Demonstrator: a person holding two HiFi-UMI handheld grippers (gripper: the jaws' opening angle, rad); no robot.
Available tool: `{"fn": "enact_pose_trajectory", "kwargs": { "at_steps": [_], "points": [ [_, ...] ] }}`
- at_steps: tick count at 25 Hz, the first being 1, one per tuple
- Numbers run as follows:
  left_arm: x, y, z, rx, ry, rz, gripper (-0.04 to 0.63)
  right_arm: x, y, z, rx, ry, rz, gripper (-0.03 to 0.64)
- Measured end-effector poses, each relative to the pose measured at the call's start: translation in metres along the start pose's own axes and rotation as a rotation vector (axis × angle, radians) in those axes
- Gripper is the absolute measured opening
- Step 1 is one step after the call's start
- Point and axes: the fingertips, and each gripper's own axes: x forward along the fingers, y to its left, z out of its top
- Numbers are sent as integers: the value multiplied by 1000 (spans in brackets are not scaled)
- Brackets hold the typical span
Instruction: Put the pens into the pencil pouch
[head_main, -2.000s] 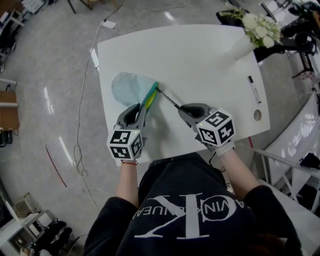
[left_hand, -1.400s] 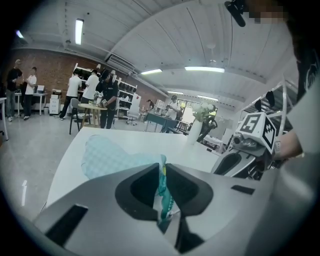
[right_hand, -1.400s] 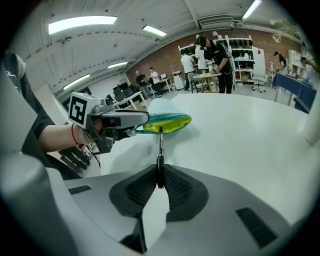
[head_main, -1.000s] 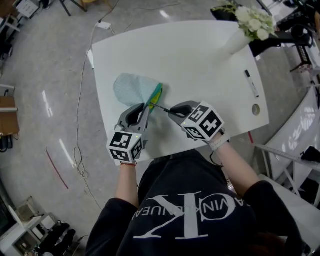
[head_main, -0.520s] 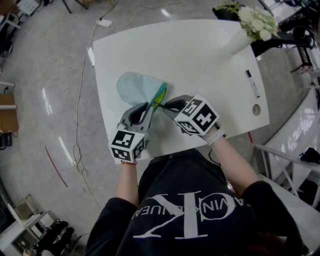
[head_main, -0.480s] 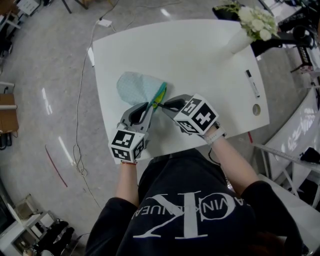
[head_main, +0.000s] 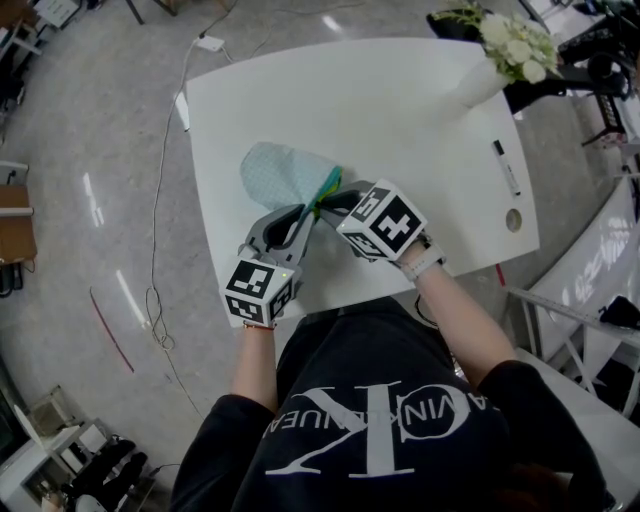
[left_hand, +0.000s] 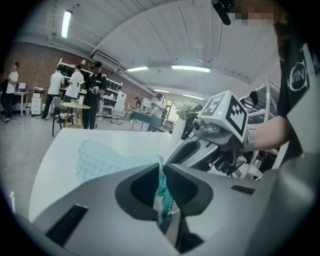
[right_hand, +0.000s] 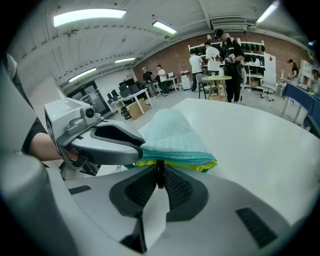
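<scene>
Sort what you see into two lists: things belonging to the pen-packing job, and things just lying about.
In the job: pencil pouch, its edge clamped by the left gripper; black pen in the right gripper; marker waiting on the table.
Lying about: vase of flowers; floor cable.

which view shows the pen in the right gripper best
Right gripper view: the pen is pinched in the right gripper, tip at the pouch mouth. In the head and left gripper views that gripper hides it.
</scene>
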Motion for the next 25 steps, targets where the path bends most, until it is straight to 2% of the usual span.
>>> {"fn": "enact_pose_trajectory", "kwargs": {
  "at_steps": [3,7,13,19,25],
  "points": [
    [-2,-1,4,-20,-20,-18,46,1,0,5,7,-22,1,61],
    [-3,6,4,-52,-36,11,46,0,-3,6,27,-63,-6,66],
    [-4,10,2,-82,-46,32,46,-7,4,-2,46,-97,35,124],
    [-5,9,4,-82,-53,32,46,-13,-6,-15,67,-90,10,113],
    [-5,7,4,-78,-53,24,46,-11,-14,-17,63,-86,-10,67]
  ]
}}
